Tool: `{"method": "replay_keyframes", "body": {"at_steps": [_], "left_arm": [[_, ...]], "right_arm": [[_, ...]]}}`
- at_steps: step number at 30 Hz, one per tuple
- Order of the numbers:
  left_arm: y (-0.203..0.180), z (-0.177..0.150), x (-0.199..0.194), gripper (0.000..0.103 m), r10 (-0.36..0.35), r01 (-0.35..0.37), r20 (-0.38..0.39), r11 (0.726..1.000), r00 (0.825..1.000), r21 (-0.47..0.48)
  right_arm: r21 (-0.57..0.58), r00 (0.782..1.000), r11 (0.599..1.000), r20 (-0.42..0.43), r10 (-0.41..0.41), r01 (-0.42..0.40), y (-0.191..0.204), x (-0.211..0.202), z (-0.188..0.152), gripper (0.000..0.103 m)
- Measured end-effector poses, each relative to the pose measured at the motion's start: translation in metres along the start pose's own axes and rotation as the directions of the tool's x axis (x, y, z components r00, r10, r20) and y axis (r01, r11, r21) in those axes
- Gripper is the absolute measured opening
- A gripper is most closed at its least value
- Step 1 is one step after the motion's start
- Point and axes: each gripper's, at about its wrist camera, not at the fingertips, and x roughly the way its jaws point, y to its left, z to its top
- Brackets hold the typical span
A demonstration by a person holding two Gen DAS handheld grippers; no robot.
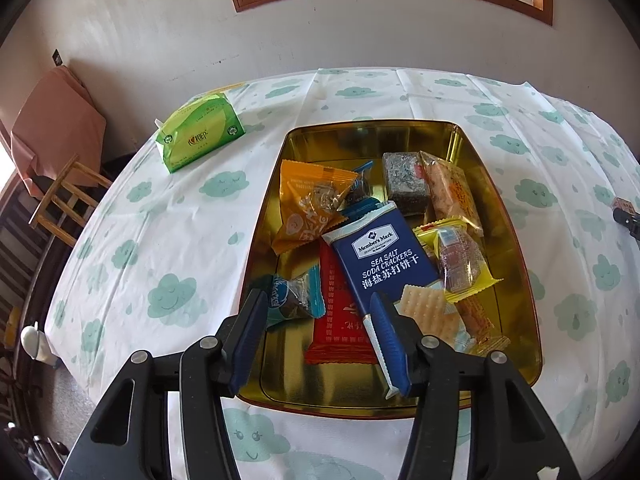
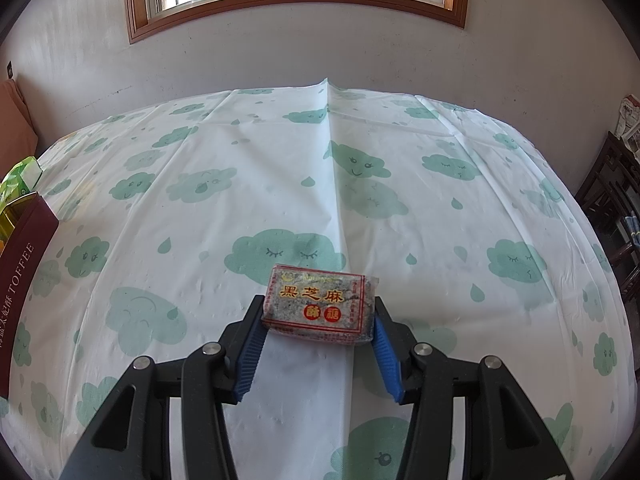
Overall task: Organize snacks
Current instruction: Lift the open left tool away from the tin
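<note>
Cloud-print surface; left gripper spread above snack tin; right gripper pinching sesame candy block.

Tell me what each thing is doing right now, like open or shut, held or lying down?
Left gripper: open, holding nothing, above the tin.
Right gripper: shut on the black sesame candy block.
Gold tin: lid off, holding loose snacks.
Blue cracker pack: sealed, lying on other packets in the tin.
Orange packet: sealed, lying in the tin.
Green tissue pack: on the tablecloth, beside the tin.
</note>
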Motion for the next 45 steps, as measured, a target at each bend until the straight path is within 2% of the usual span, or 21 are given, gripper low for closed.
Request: {"method": "replay_keyframes", "body": {"at_steps": [11, 28, 36, 45], "left_arm": [[-0.002, 0.002, -0.013, 0.065, -0.021, 0.021, 0.035, 1.0, 0.999, -0.012], [-0.006, -0.002, -0.02, 0.072, -0.022, 0.023, 0.052, 0.999, 0.998, -0.022], [-0.001, -0.005, -0.021, 0.075, 0.004, -0.002, 0.061, 0.999, 0.998, -0.038], [0.007, -0.01, -0.02, 0.076, 0.0, 0.004, 0.056, 0.998, 0.998, -0.065]], "right_arm": [[0.001, 1.0, 1.0, 0.0, 0.001, -0.001, 0.0, 0.0, 0.0, 0.052], [0.013, 1.0, 1.0, -0.011, -0.02, 0.02, 0.002, 0.0, 0.001, 0.049], [0.004, 0.999, 0.999, -0.026, -0.036, 0.036, 0.013, -0.007, -0.002, 0.049], [-0.02, 0.999, 0.999, -0.02, 0.041, -0.041, 0.047, -0.029, -0.006, 0.049]]}}
